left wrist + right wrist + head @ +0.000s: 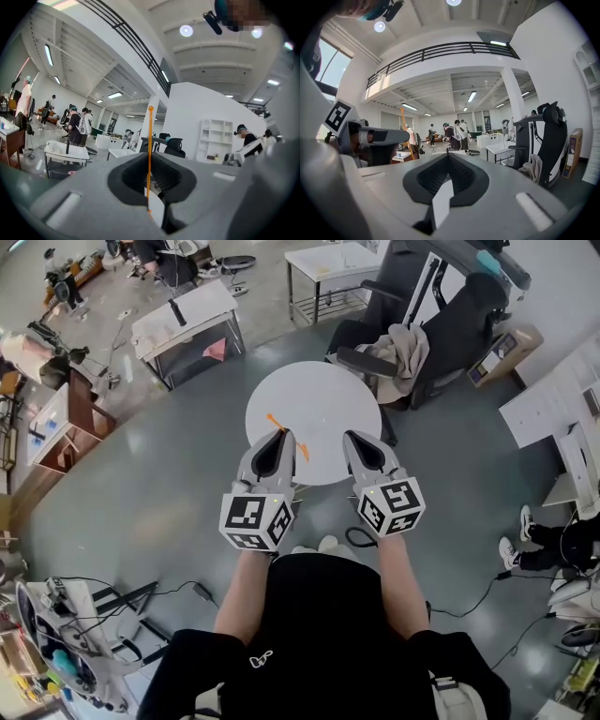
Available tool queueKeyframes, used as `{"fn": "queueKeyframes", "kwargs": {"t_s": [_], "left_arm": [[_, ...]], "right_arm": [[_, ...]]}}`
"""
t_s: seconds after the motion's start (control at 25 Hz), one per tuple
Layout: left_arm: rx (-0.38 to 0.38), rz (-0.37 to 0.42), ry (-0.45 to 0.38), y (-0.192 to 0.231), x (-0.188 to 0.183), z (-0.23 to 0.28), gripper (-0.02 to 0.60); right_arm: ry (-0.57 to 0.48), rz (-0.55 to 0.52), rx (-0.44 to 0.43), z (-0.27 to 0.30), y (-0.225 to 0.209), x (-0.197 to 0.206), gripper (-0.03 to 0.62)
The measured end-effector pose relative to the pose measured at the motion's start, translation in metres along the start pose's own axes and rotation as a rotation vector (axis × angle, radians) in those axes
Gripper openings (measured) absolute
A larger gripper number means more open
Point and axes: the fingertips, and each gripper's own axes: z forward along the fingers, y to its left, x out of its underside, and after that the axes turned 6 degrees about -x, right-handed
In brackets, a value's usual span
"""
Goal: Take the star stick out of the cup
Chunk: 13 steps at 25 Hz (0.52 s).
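Observation:
A thin orange star stick (298, 447) is pinched in my left gripper (279, 435), above the round white table (323, 399). One end of the stick pokes out to the left and the other to the right of the jaws. In the left gripper view the stick (150, 136) stands upright through the closed jaws of the left gripper (149, 153). My right gripper (354, 437) hangs beside it, shut and with nothing in it. From the right gripper (449, 157) view I see the left gripper (370, 138) and the stick (404, 123) at the left. No cup is in view.
A black office chair with a beige cloth (412, 348) stands just behind the table at the right. White work tables (187, 320) stand further back. A black cable (487, 592) runs over the grey floor, and a person's feet (520, 540) are at the right.

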Motion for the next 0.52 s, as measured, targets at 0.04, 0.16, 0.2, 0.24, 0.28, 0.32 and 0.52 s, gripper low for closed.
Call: {"fn": "queueKeyframes", "kwargs": {"t_s": [0.04,0.16,0.2,0.24,0.28,0.32,0.52], "left_arm": [[0.0,0.007,0.002,-0.001,0.001,0.0,0.02],[0.004,0.0,0.004,-0.003,0.002,0.002,0.02],[0.006,-0.001,0.005,-0.004,0.002,0.002,0.02],[0.007,-0.001,0.005,-0.005,0.002,0.003,0.02],[0.007,-0.001,0.005,-0.005,0.002,0.004,0.02],[0.007,-0.001,0.005,-0.006,0.002,0.005,0.02],[0.002,0.002,0.008,-0.008,0.003,0.011,0.02]], "right_arm": [[0.001,0.001,0.002,-0.001,-0.001,0.001,0.005],[0.004,0.004,0.004,-0.002,-0.003,0.002,0.005],[0.005,0.003,0.004,-0.002,-0.004,0.002,0.005],[0.005,0.003,0.003,-0.002,-0.004,0.002,0.005],[0.006,0.003,0.003,-0.002,-0.005,0.002,0.005],[0.006,0.003,0.002,-0.002,-0.006,0.002,0.005],[0.006,0.004,0.002,-0.002,-0.011,0.0,0.005]]}}
